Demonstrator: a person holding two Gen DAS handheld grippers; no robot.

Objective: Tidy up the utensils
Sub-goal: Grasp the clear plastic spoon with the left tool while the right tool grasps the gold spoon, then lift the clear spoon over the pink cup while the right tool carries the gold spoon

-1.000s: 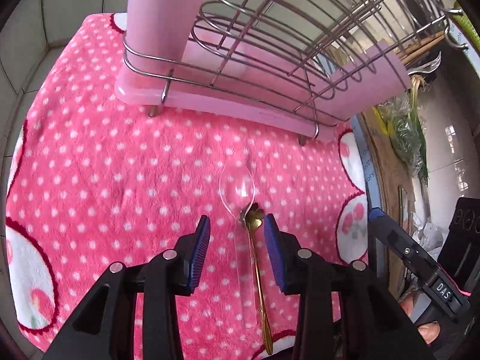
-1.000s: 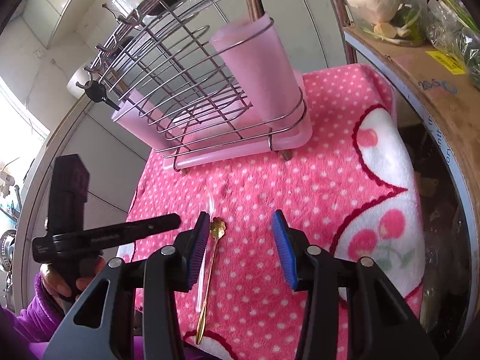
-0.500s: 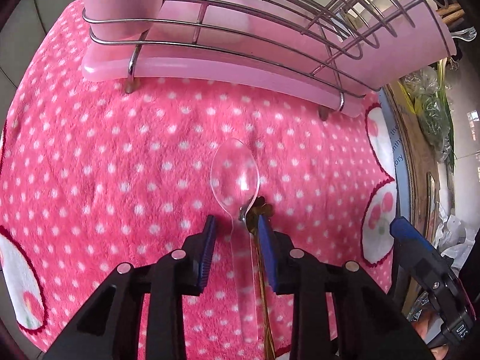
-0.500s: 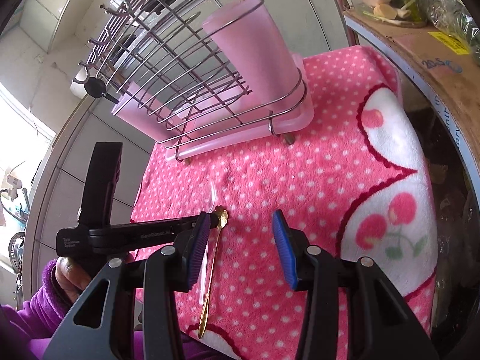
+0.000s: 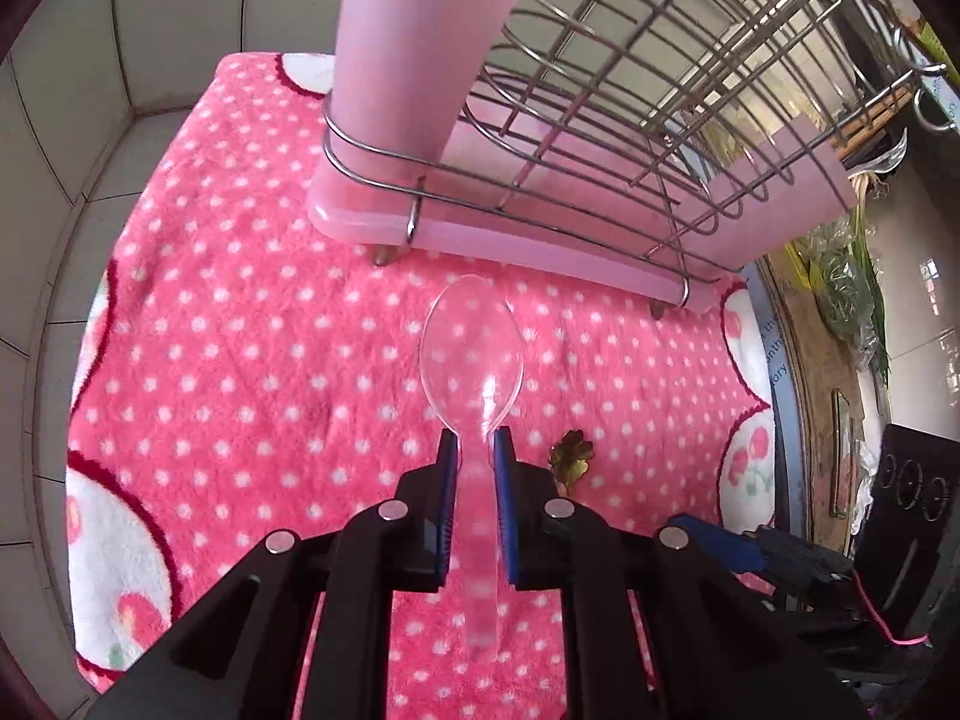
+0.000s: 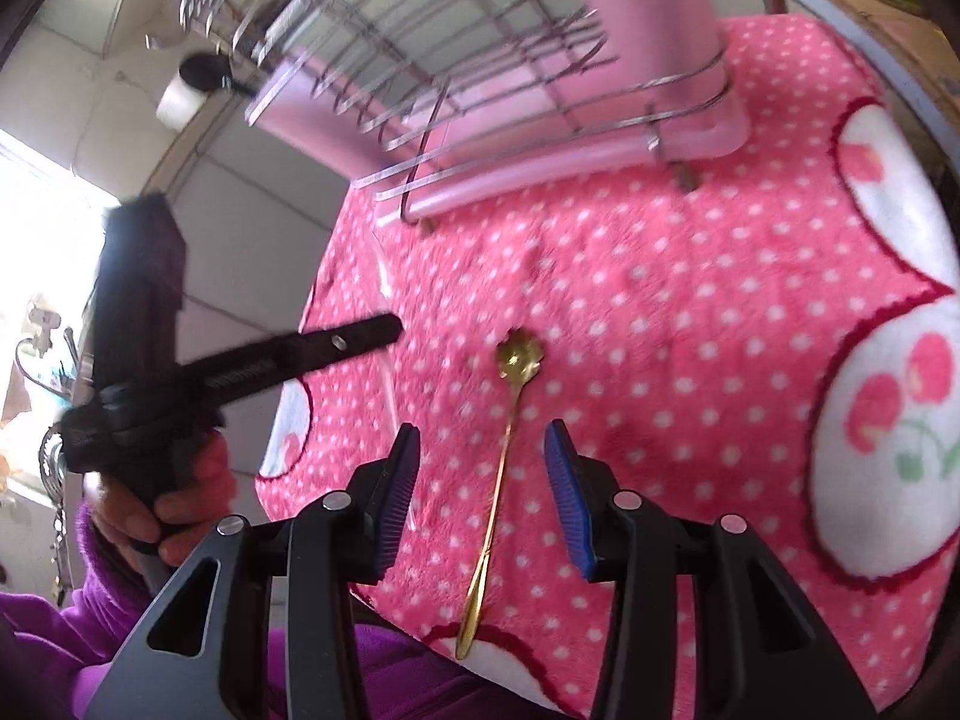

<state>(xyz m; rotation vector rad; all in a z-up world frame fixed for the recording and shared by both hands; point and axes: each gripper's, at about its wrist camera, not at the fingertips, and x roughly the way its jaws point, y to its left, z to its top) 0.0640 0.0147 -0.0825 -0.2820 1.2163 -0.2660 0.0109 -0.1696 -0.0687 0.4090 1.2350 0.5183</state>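
A pink dotted towel (image 5: 240, 360) lies beside bagged greens (image 5: 840, 282) on cardboard.

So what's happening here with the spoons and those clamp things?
A person is tidying utensils with a handheld gripper in each hand. The left gripper is closing its jaws around the handle of a clear plastic spoon on the pink dotted towel. The right gripper hovers open over a gold spoon lying on the towel. A wire rack with a pink cup stands just behind.

Both wrist cams angled down, close – share towel (image 5: 252, 360), rack (image 6: 540, 138) probably.
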